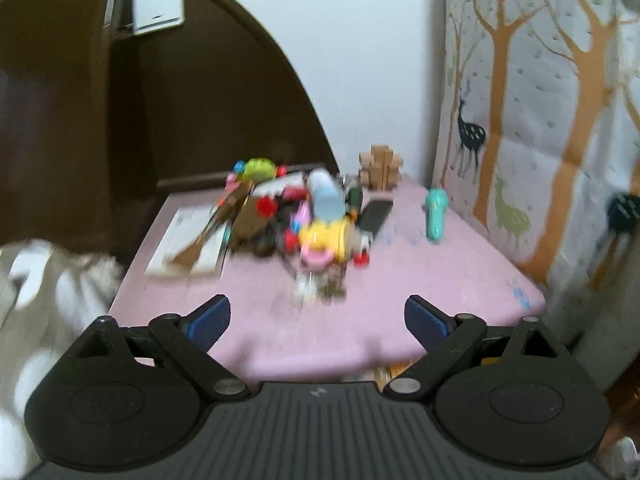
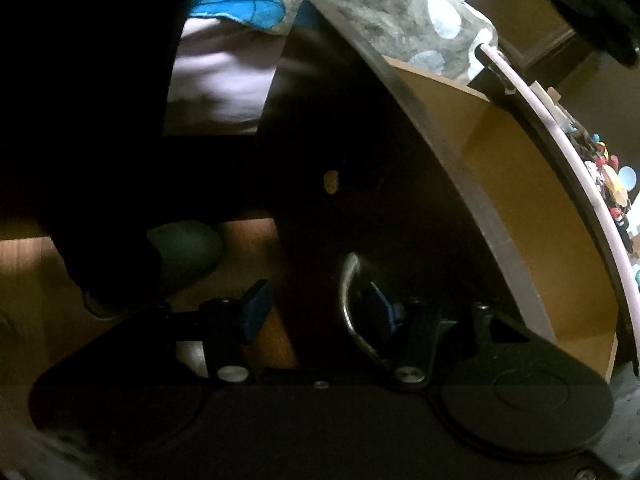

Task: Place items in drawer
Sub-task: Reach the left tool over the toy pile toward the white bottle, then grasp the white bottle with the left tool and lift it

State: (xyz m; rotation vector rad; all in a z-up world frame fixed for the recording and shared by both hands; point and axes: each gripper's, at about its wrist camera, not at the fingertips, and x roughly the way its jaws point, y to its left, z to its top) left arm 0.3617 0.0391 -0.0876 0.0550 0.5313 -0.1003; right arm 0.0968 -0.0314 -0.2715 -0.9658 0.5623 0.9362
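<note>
**Toy items heaped on pink tabletop; drawer standing open**

A blurred pile of small toys (image 1: 296, 216) is lying on the pink tabletop (image 1: 400, 300), toward its far middle; red, yellow, pink and green pieces are showing. A wooden block puzzle (image 1: 380, 168) is standing behind the pile, and a teal handled toy (image 1: 435, 213) is lying apart from it on the curtain side. Under the tabletop's edge, the drawer (image 2: 520, 216) is standing open, showing tan inner walls, a dark front panel and a curved metal handle (image 2: 352, 308).
</note>
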